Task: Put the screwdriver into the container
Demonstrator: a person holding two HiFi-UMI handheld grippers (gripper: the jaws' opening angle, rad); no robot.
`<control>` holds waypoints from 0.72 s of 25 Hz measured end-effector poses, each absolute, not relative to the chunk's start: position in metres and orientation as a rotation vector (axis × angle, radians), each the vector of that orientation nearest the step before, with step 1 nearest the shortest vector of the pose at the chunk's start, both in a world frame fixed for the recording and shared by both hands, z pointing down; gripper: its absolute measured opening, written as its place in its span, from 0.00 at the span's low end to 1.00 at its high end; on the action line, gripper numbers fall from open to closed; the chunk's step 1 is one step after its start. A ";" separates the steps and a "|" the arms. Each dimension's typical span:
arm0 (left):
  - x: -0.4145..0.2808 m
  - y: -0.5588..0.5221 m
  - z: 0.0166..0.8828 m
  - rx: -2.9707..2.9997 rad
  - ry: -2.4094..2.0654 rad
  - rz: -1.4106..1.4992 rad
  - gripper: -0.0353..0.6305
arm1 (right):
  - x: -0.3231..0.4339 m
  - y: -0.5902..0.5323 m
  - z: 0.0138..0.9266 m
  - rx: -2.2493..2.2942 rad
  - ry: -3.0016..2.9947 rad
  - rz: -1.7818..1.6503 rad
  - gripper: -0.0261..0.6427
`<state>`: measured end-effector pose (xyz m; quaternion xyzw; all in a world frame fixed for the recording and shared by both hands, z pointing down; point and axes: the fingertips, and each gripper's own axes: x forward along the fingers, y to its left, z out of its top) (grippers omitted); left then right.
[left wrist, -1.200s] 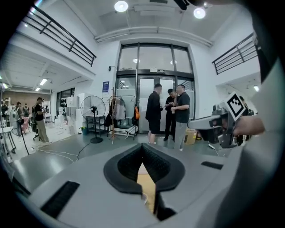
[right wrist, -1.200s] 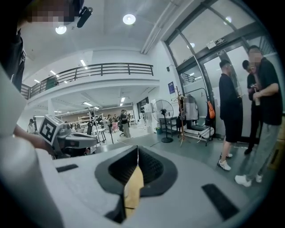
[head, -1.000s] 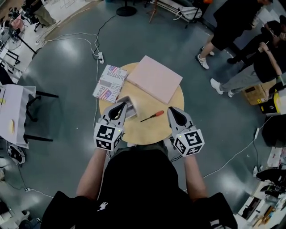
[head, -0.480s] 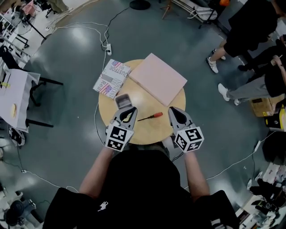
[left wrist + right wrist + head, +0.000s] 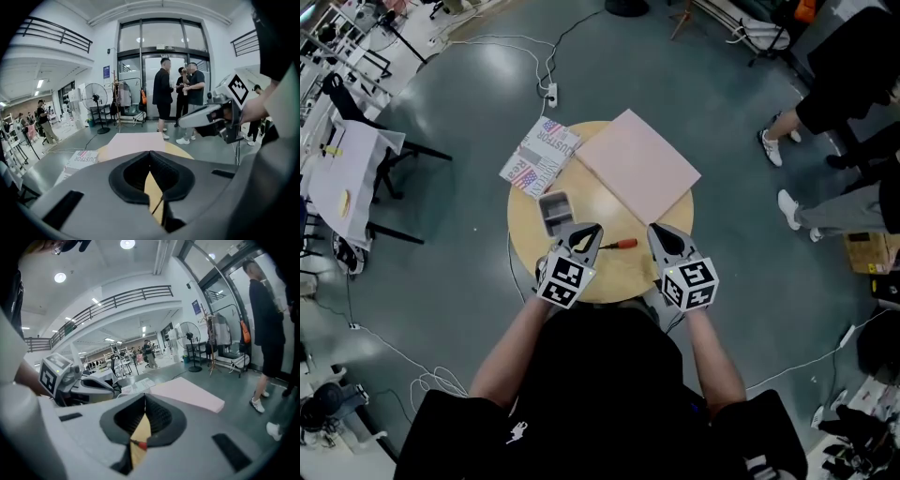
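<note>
red-handled screwdriver (image 5: 620, 245) on wooden table (image 5: 623, 274), near grey container (image 5: 555, 212)

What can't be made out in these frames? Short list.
- Screwdriver tip: in the head view the left gripper covers the shaft's end. Each gripper view shows only a sliver below its shut jaws.
- Contact between left gripper and screwdriver: the head view shows only overlap.
- Container inside: too small in the head view, and absent from both gripper views.
- Table near edge: partly under the marker cubes of the left and right gripper.
</note>
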<state>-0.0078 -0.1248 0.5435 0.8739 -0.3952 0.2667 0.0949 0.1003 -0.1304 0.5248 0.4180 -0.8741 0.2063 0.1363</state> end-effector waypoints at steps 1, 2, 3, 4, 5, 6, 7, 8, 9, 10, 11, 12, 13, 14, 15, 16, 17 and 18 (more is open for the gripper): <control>-0.003 -0.125 0.549 2.594 -1.163 0.814 0.06 | 0.102 -0.131 0.530 1.195 -2.529 0.603 0.04; 0.002 -0.125 0.555 2.594 -1.155 0.839 0.06 | 0.105 -0.133 0.535 1.182 -2.527 0.610 0.04; 0.007 -0.125 0.560 2.593 -1.146 0.864 0.06 | 0.108 -0.133 0.540 1.169 -2.524 0.619 0.04; 0.012 -0.124 0.565 2.592 -1.138 0.891 0.06 | 0.110 -0.134 0.545 1.158 -2.520 0.627 0.04; 0.016 -0.123 0.569 2.590 -1.131 0.915 0.06 | 0.112 -0.134 0.550 1.146 -2.517 0.634 0.04; 0.019 -0.122 0.573 2.589 -1.121 0.939 0.06 | 0.113 -0.134 0.554 1.134 -2.516 0.642 0.04; 0.022 -0.121 0.577 2.586 -1.111 0.962 0.06 | 0.113 -0.134 0.556 1.123 -2.517 0.649 0.04; 0.025 -0.119 0.581 2.583 -1.098 0.984 0.06 | 0.113 -0.134 0.558 1.114 -2.519 0.655 0.04; 0.028 -0.118 0.585 2.579 -1.084 1.005 0.06 | 0.114 -0.134 0.558 1.104 -2.521 0.660 0.04; 0.032 -0.117 0.589 2.577 -1.067 1.027 0.06 | 0.115 -0.135 0.559 1.095 -2.523 0.663 0.04; 0.036 -0.116 0.593 2.576 -1.046 1.050 0.06 | 0.115 -0.136 0.560 1.087 -2.525 0.665 0.04; 0.040 -0.115 0.598 2.576 -1.023 1.074 0.06 | 0.116 -0.137 0.562 1.079 -2.526 0.667 0.04; 0.043 -0.113 0.603 2.575 -0.997 1.099 0.06 | 0.115 -0.138 0.564 1.071 -2.525 0.671 0.04; 0.046 -0.112 0.609 2.574 -0.971 1.123 0.07 | 0.115 -0.138 0.567 1.064 -2.524 0.678 0.04; 0.049 -0.110 0.615 2.574 -0.947 1.145 0.08 | 0.114 -0.138 0.570 1.056 -2.522 0.688 0.04; 0.052 -0.109 0.620 2.575 -0.925 1.164 0.09 | 0.113 -0.138 0.573 1.049 -2.519 0.702 0.04; 0.054 -0.108 0.625 2.575 -0.907 1.178 0.09 | 0.113 -0.137 0.576 1.045 -2.517 0.718 0.04; 0.056 -0.108 0.628 2.572 -0.892 1.189 0.10 | 0.114 -0.137 0.578 1.046 -2.511 0.732 0.04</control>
